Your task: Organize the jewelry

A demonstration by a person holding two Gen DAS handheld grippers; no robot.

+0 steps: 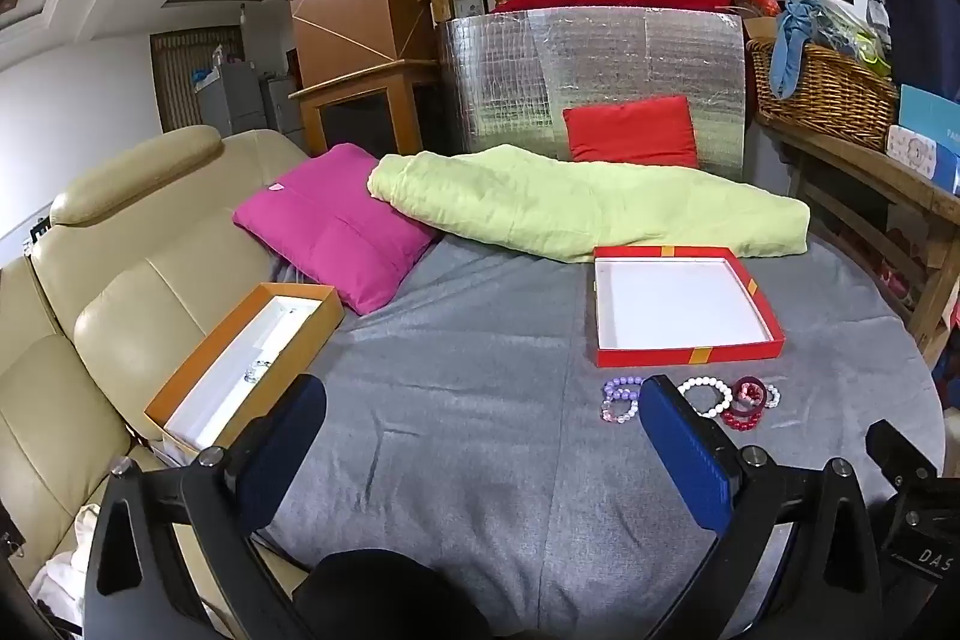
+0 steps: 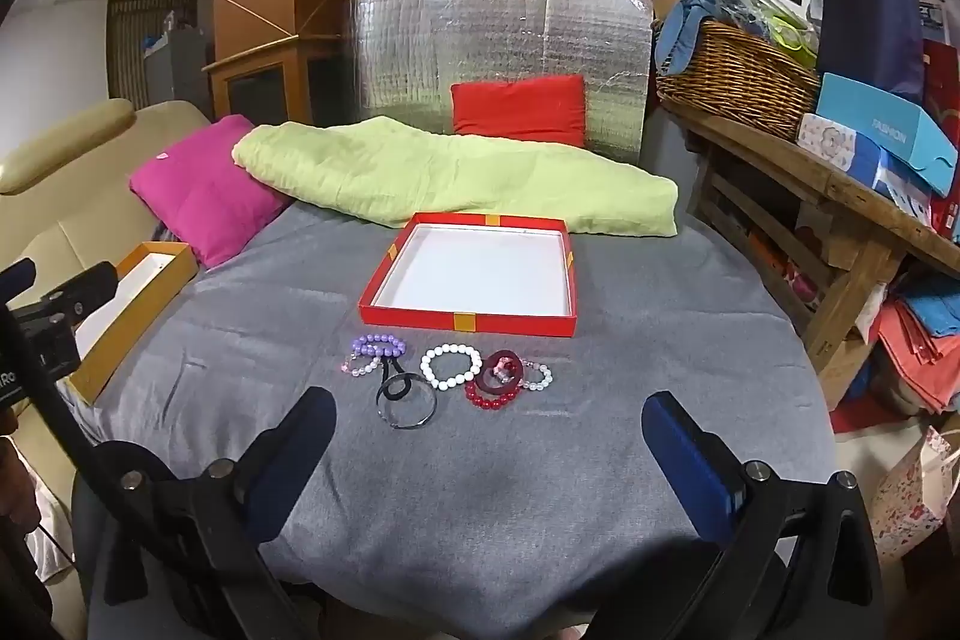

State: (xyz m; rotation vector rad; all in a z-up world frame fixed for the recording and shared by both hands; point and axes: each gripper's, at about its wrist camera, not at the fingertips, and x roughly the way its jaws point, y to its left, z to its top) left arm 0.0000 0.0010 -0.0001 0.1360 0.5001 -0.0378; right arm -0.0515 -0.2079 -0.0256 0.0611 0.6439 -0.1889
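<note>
Grey cloth covers the desk (image 2: 480, 490), bracelets ahead of both grippers.
Left gripper (image 1: 480, 451) and right gripper (image 2: 489, 451) stand wide open, empty; red box (image 2: 474, 319) lies beyond the white bracelet (image 2: 451, 367).

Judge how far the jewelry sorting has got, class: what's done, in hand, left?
Done: nothing visible; the red box is empty. In hand: nothing; the left gripper and right gripper are open. Left: every bracelet lies on the grey cloth.
</note>
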